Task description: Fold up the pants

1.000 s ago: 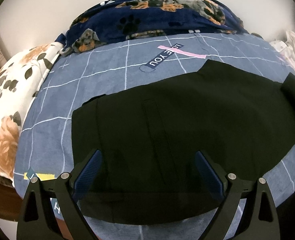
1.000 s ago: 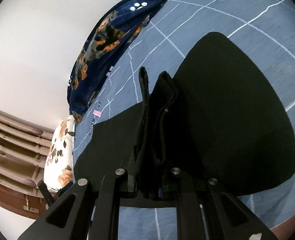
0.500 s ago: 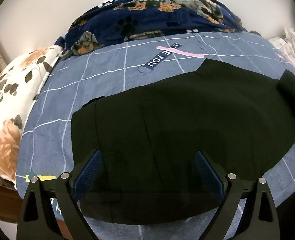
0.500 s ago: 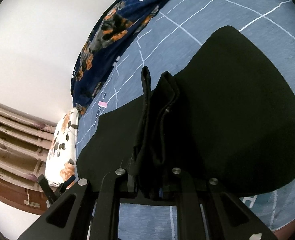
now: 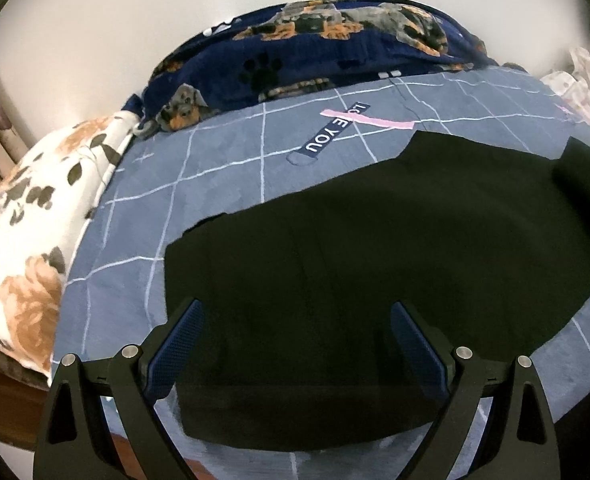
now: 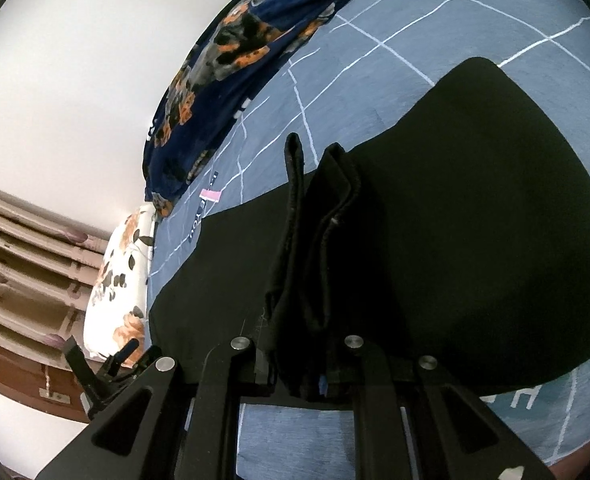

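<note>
My right gripper (image 6: 303, 364) is clenched on a bunched edge of the black pants (image 5: 375, 280), the gathered fabric standing up in thick folds between the fingers and rising above the rest of the garment. My left gripper (image 5: 297, 340) is released, its blue-padded fingers (image 5: 183, 340) spread wide and hovering over the near part of the pants, with nothing pinched between them. The pants lie spread flat on the blue-grey bedsheet (image 5: 215, 184) with white grid lines and a "LOVE YOU" patch (image 5: 331, 136). Behind them, against the white wall, lies a navy dog-print blanket (image 5: 315, 60). A white floral pillow (image 5: 27, 240) sits at the left end of the bed.
</note>
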`<action>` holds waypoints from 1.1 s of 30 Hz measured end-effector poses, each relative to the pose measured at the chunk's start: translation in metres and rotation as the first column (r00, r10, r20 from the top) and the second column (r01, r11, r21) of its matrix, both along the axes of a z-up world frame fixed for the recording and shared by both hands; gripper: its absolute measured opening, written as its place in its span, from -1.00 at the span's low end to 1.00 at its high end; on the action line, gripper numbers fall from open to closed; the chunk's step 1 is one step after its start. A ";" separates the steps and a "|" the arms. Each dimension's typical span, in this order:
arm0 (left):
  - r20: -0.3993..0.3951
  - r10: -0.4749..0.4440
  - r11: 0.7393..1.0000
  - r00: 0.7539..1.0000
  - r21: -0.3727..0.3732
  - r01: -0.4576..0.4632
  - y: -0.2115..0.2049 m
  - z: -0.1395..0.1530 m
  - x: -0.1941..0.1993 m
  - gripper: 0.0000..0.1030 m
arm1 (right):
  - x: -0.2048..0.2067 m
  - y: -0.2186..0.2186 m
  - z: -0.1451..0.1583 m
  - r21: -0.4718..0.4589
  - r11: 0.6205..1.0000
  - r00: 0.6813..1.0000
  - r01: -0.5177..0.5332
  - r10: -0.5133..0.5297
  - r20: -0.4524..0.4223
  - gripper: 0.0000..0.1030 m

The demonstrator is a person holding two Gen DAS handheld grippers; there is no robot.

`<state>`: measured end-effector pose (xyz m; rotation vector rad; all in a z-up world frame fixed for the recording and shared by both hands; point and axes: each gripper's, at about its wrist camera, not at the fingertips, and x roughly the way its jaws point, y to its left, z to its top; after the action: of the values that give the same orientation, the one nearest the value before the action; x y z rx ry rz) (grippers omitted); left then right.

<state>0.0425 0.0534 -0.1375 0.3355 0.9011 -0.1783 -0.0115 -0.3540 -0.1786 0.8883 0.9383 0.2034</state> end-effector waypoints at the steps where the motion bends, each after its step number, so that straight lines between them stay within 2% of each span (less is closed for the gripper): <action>1: 0.007 -0.002 1.000 1.000 0.007 0.002 -0.001 0.001 -0.001 0.83 | 0.000 0.001 0.000 0.000 1.000 1.000 -0.001 0.001 0.000 -0.71; 20: 0.161 -0.026 0.993 0.987 0.117 0.007 -0.012 0.019 -0.014 0.87 | 0.002 0.008 -0.001 -0.007 1.000 1.000 -0.011 0.011 -0.005 -0.69; 33: 0.155 -0.020 0.994 0.988 0.105 0.004 -0.013 0.020 -0.014 0.87 | 0.002 0.008 -0.001 -0.005 1.000 1.000 -0.012 0.012 -0.006 -0.68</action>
<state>0.0281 0.0408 -0.1171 0.4464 0.7553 -0.1146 -0.0096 -0.3456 -0.1800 0.8789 0.9492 0.2086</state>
